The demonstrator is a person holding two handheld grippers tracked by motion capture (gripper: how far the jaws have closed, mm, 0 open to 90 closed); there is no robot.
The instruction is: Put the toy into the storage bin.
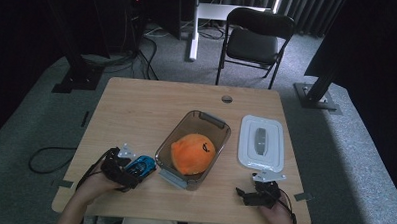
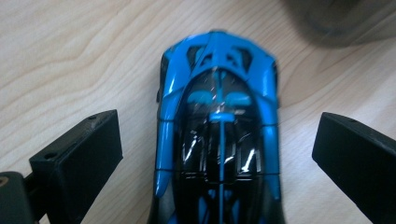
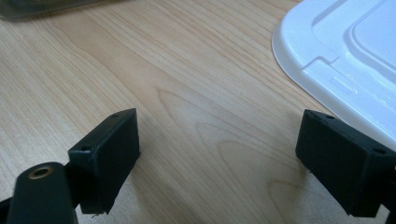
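Left hand-held gripper (image 2: 219, 154) with its jaws spread wide on either side of the blue toy car (image 2: 218, 135), neither jaw touching it; the car lay on the wooden counter (image 1: 136, 115) just beside the near corner of the clear container (image 1: 206, 123), which held an orange plush toy (image 1: 193, 153). Right hand-held gripper (image 3: 219, 158) rested equally wide open and empty over bare wood, close to the white lid (image 3: 345, 60). Likely risks: the car's glossy, tapered body might slip or roll forward as the jaws closed, and an off-centre pinch could swing it against the container wall.
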